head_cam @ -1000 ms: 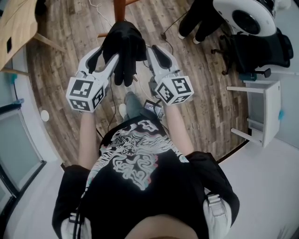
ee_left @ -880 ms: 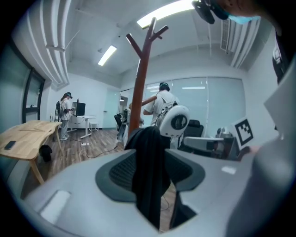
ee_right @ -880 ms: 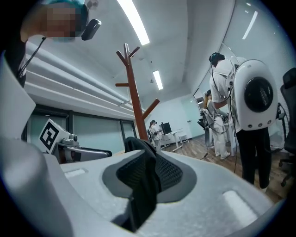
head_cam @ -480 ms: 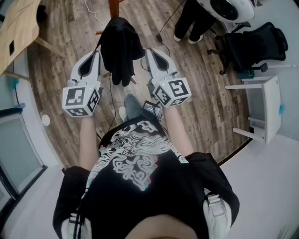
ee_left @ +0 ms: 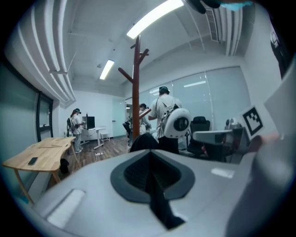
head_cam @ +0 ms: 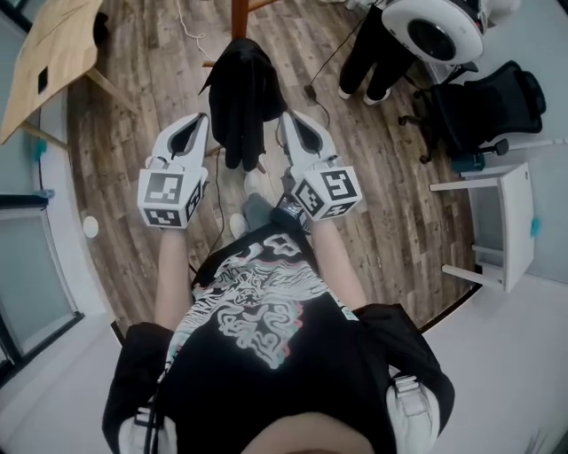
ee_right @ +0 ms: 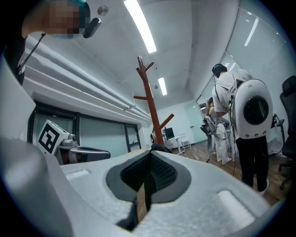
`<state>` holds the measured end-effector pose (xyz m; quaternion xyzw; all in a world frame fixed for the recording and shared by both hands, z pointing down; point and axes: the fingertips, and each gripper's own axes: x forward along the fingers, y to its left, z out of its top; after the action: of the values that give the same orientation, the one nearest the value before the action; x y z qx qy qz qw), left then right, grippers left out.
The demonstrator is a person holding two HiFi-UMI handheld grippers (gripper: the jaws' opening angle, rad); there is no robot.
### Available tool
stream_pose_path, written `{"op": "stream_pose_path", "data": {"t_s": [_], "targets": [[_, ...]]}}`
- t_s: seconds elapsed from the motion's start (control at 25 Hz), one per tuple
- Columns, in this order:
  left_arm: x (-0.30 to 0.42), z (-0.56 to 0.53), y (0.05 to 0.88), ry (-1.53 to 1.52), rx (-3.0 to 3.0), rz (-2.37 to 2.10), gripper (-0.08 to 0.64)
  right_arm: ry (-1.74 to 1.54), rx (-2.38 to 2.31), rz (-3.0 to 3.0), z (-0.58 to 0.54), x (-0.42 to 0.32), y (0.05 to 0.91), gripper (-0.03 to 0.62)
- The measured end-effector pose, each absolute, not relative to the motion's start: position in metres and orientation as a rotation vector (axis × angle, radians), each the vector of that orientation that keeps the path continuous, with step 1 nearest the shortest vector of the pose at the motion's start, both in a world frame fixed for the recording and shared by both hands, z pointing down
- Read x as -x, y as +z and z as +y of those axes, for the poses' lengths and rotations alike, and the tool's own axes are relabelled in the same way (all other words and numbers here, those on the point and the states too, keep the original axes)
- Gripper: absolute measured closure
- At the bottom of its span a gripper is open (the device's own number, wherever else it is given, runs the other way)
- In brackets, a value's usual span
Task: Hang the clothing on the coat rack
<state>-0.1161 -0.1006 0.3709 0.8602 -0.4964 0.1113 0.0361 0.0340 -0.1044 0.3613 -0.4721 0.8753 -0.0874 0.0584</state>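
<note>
Head view: we hold the black clothing [head_cam: 241,93] up off the floor [head_cam: 151,97], at 12 o'clock from us, between left tool [head_cam: 202,122] and right tool [head_cam: 289,120]. The coat rack [head_cam: 240,11] pole is just past it, also at 12.

Left gripper view: left tool [ee_left: 149,150] is clamped, with a dark fabric strip pinched in the seam. Clothing [ee_left: 143,141] bunches beyond the tips, coat rack [ee_left: 135,92] at 12.

Right gripper view: right tool [ee_right: 150,153] is narrow, pinching a thin dark strip. Clothing [ee_right: 159,148] sits at the tips, coat rack [ee_right: 150,102] at 12.
</note>
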Motion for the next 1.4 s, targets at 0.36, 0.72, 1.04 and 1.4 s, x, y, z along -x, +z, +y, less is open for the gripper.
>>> {"op": "stream_pose_path", "data": {"t_s": [0.36,0.72,1.04,1.4], "targets": [[0.121,-0.088,0.354,0.347,-2.635,-1.607,0.571,-0.186,1.332,2.734,-0.094,-0.011,0.341,0.592],[0.110,-0.084,0.338,0.251,-2.553,-1.653,0.571,-0.155,1.321,2.767,-0.098,-0.031,0.326,0.592],[0.113,-0.077,0.341,0.155,-2.492,-1.653,0.571,-0.188,1.294,2.769,-0.095,-0.035,0.336,0.592],[0.128,-0.067,0.345,0.087,-2.442,-1.658,0.571,-0.183,1.293,2.779,-0.094,-0.034,0.334,0.592]]}}
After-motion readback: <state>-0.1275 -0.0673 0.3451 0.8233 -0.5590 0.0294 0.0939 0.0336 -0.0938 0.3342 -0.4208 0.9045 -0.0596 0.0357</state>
